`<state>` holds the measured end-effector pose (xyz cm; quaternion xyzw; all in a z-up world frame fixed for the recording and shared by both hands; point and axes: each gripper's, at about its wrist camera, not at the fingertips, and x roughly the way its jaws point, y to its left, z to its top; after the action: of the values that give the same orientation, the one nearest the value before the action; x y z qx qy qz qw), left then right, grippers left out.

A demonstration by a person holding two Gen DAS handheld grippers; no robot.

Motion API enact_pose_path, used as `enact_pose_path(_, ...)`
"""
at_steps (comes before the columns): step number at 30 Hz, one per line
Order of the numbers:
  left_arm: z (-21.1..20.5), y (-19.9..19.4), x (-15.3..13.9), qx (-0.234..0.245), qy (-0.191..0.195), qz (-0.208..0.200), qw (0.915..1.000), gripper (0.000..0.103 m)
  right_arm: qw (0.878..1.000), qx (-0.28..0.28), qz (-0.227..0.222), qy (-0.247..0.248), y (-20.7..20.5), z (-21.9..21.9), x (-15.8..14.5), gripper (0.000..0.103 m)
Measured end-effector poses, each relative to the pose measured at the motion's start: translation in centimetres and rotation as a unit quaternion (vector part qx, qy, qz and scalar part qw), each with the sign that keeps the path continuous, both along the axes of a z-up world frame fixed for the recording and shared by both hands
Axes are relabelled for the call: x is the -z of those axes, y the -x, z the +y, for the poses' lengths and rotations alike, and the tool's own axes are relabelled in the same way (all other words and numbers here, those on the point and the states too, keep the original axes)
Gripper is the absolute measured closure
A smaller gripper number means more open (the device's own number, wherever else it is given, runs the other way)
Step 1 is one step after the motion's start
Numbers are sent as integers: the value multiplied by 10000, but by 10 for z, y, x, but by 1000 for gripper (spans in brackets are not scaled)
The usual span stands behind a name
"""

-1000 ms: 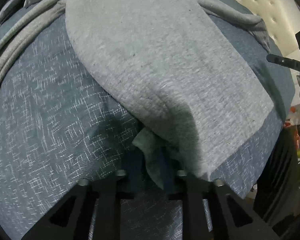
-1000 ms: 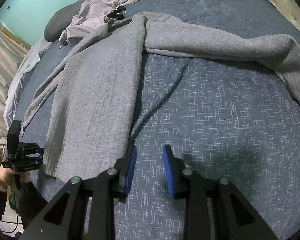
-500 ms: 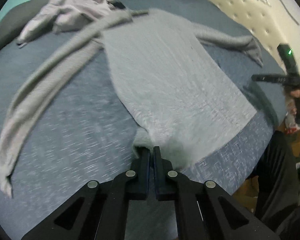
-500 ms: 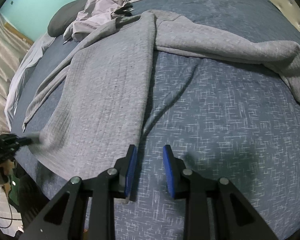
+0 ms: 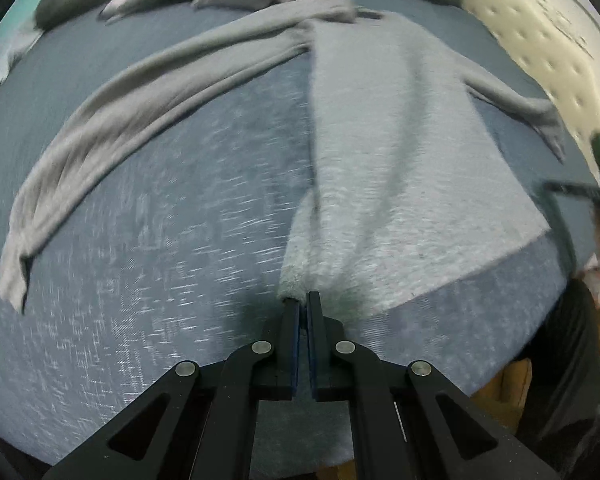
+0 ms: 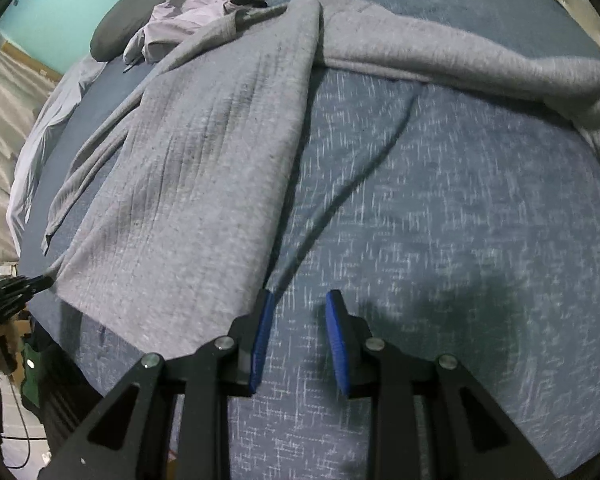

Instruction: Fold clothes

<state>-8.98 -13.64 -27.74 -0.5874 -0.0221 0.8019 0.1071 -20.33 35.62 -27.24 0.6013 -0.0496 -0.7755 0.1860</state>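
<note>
Pinching the grey sweater (image 5: 400, 168) hem, left tongs (image 5: 303, 304); no writing legible.

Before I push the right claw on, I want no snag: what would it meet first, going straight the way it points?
Probably the bare blue bedspread; the open right claw points just past the grey sweater's edge.

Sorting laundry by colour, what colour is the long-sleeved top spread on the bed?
Heather grey long-sleeved top, clearest in the right wrist view.
</note>
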Motion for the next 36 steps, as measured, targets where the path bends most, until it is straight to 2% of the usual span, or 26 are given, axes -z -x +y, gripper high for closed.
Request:
enact_pose_path(4, -15, 9, 6, -234, 47, 32, 9997, 100, 9998, -92, -164, 25, -5, -11, 10, 76)
enact_pose_path(10, -33, 22, -13, -368, 142, 305, 9988, 100, 9994, -290, -136, 148, -8, -33, 11, 76)
enact_pose_path(14, -60, 35, -20, -683, 185, 398, 9967, 100, 9986, -470, -74, 251, -9, -45, 7, 76)
enact_pose_path(23, -102, 55, -26, -1155, 308, 540, 9914, 100, 9981, -512, -180, 300, -9, -51, 19, 75)
enact_pose_path(27, -115, 63, -32, -1362, 244, 610, 9885, 100, 9974, -581, -263, 330, -11, -54, 25, 74)
enact_pose_path(36, -109, 63, -38, -1197, 300, 650, 9902, 100, 9962, -547, -567, 373, -18, -58, 51, 72)
